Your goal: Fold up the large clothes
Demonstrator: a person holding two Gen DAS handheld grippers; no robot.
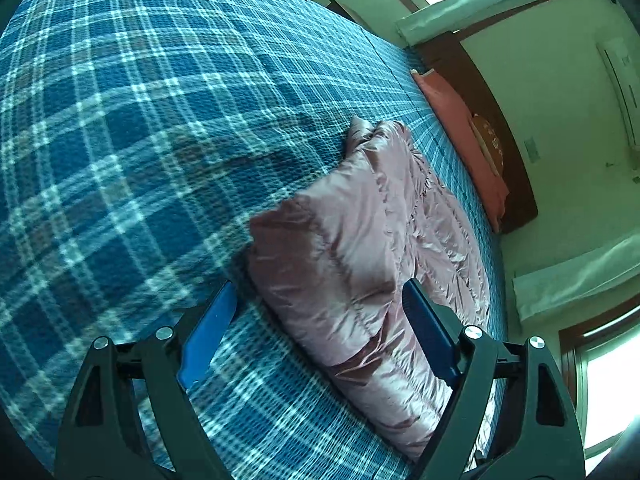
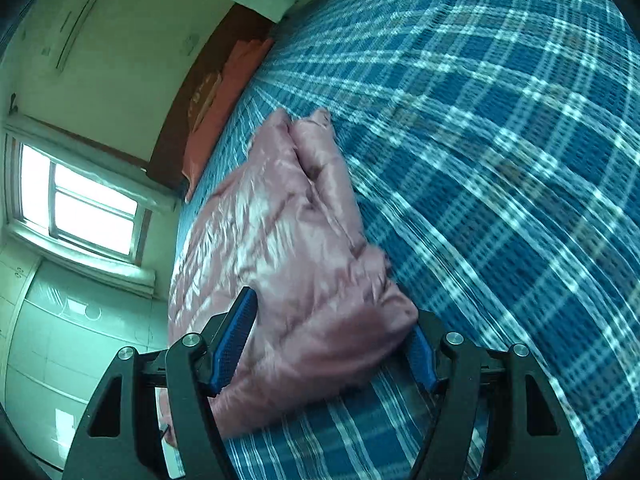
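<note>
A: Where does the jacket (image 1: 360,240) lie?

B: The pink, shiny padded jacket (image 2: 288,248) lies lengthwise on the blue plaid bedspread (image 1: 140,140), close to one long edge of the bed, partly folded with one layer doubled over another. Its far end points toward the headboard (image 1: 480,92).

A: How does the left gripper (image 1: 320,316) stand?

B: Jaws wide apart. The near end of the jacket passes between the blue pads; the right-hand pad (image 1: 428,332) lies against the fabric, while the left-hand pad sits over bare bedspread, apart from the cloth. Nothing is clamped.

A: And the right gripper (image 2: 332,336)?

B: Also well open. A bunched fold of the jacket fills the gap and overlaps both pads (image 2: 236,340); whether they press on it cannot be told, because the frame is blurred there.

A: What room is there for moving?

B: In the right wrist view the bedspread (image 2: 500,160) spreads out bare beyond the jacket. On the other side the bed edge runs just beside the garment.

A: What lies further out?

B: A salmon-coloured pillow (image 1: 460,128) against the dark wooden headboard, windows (image 2: 92,208), pale walls, a wall air conditioner (image 2: 80,20) and white cupboards (image 2: 60,340).

A: Any writing?

B: A mark on the headboard panel (image 1: 492,140) is too small to read.
</note>
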